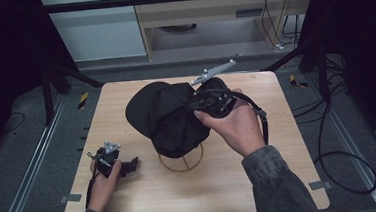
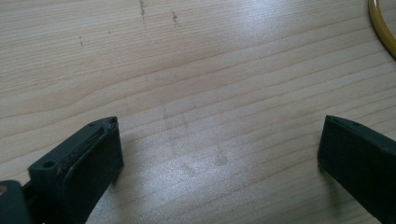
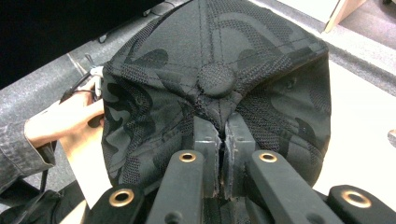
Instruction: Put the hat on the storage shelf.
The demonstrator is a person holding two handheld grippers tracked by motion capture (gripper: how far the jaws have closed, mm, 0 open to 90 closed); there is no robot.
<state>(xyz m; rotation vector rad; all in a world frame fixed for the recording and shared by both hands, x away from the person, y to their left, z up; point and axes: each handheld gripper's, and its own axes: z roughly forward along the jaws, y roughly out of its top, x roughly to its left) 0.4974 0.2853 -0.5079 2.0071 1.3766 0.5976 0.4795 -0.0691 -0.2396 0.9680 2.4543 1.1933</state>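
The left gripper (image 1: pixel 130 165) is rested on the table (image 1: pixel 289 144) at about seven o'clock, its jaws spread wide with nothing between them. Farther off, near the middle, a black cap (image 1: pixel 169 115) is set on a gold wire stand (image 1: pixel 182 161). The cap's top is pinched by the right gripper (image 3: pixel 221 135), reaching in from two o'clock.

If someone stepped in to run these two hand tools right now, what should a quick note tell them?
Right gripper: shut on the black cap, pinching its crown fabric just below the top button.
Left gripper: open, holding nothing, low over the bare table near its left front corner.
Cap: draped over the wire stand mid-table.
Done: cap gripped.
Left: whether it goes on or comes off cannot be told.
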